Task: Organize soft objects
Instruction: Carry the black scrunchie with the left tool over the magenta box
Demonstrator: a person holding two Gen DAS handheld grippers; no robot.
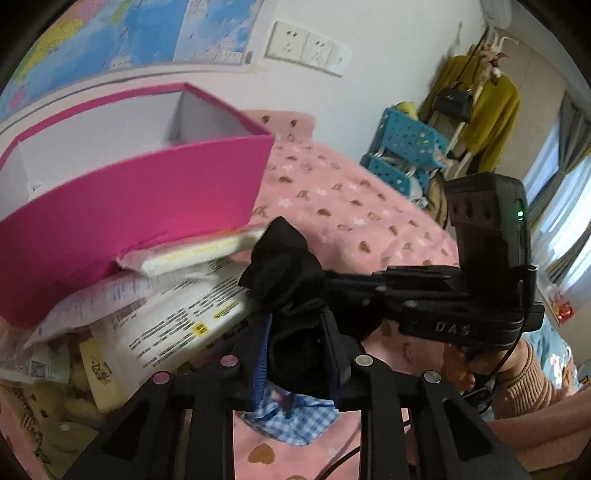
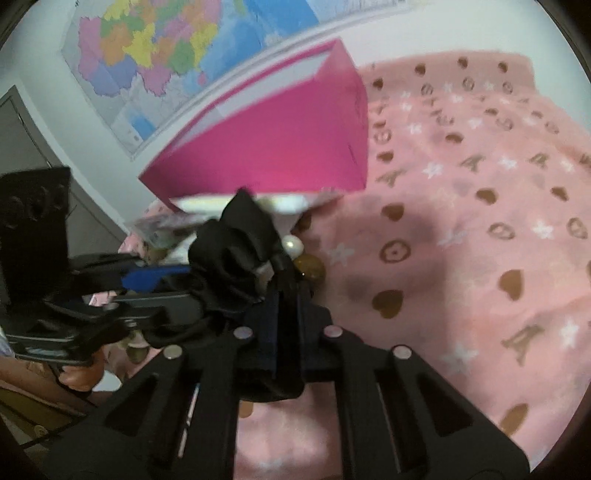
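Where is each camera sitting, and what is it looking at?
Left wrist view: sits on the left gripper, looking along its fingers at a bunched black cloth, the pink box and the pink bed cover; the right gripper and the hand holding it show at right.
Right wrist view: sits on the right gripper, looking at the same cloth, box and cover; the left gripper and a hand show at left.
Shared: both see the cloth pinched by both grippers, the box and the wall map.
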